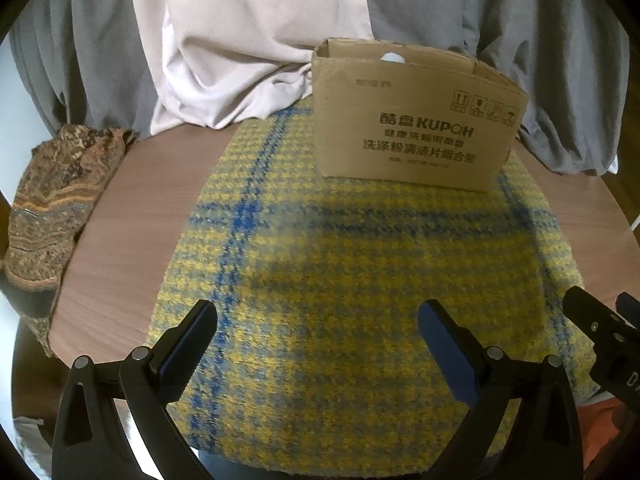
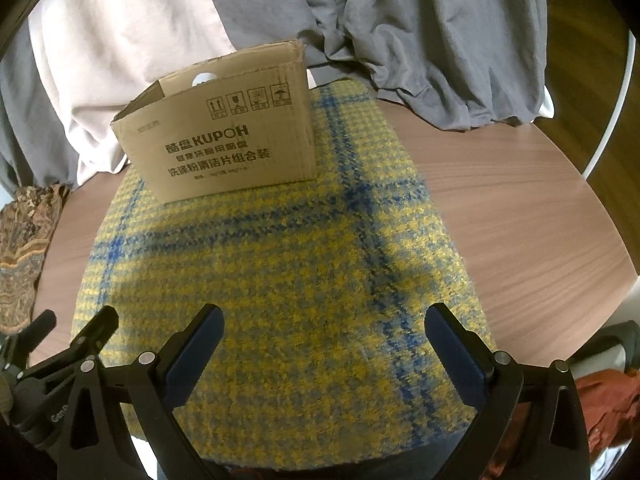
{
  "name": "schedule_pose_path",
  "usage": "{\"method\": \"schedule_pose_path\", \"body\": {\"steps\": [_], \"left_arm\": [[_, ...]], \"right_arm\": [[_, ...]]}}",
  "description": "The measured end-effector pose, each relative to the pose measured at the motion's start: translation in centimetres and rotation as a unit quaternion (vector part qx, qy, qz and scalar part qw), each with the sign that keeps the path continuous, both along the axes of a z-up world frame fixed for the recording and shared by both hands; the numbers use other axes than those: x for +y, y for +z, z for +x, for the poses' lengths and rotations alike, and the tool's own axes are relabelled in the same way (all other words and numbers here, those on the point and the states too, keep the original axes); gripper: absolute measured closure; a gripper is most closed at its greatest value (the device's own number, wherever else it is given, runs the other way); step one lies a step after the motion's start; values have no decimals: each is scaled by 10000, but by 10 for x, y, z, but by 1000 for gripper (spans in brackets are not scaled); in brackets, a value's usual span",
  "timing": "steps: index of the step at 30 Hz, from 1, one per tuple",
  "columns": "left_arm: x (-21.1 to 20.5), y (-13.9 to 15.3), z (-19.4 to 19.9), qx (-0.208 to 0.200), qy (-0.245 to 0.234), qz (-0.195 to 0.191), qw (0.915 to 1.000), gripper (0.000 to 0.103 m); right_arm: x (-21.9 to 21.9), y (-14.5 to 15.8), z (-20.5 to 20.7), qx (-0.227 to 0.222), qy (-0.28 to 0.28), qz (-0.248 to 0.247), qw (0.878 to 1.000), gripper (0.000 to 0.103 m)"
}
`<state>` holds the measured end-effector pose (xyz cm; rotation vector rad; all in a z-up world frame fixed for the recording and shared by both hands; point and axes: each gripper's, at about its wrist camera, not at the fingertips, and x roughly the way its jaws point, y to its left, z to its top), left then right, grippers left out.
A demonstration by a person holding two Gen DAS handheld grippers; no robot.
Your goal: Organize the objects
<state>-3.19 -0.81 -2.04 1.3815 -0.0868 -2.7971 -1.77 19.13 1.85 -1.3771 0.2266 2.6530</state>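
Note:
A yellow and blue plaid cloth point(image 1: 352, 256) lies spread flat on the round wooden table point(image 1: 132, 216); it also fills the middle of the right wrist view point(image 2: 288, 280). An open cardboard box point(image 1: 416, 120) printed KUPOH stands on the cloth's far end, also in the right wrist view point(image 2: 228, 136). My left gripper point(image 1: 318, 316) is open and empty above the cloth's near part. My right gripper point(image 2: 324, 320) is open and empty beside it, and its tip shows at the right edge of the left wrist view point(image 1: 592, 320).
A brown patterned cloth point(image 1: 52, 208) lies folded at the table's left edge, also in the right wrist view point(image 2: 24, 248). Grey point(image 2: 420, 40) and pale pink point(image 1: 248, 40) fabrics hang behind the table. A white curved rail point(image 2: 612, 92) stands at the right.

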Motion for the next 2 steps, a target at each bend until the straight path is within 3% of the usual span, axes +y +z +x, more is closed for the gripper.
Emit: {"method": "schedule_pose_path", "body": {"steps": [2], "left_arm": [[-1, 1, 0, -3, 1, 9, 10000, 1]], "right_arm": [[0, 0, -1, -2, -14, -22, 10000, 2]]}}
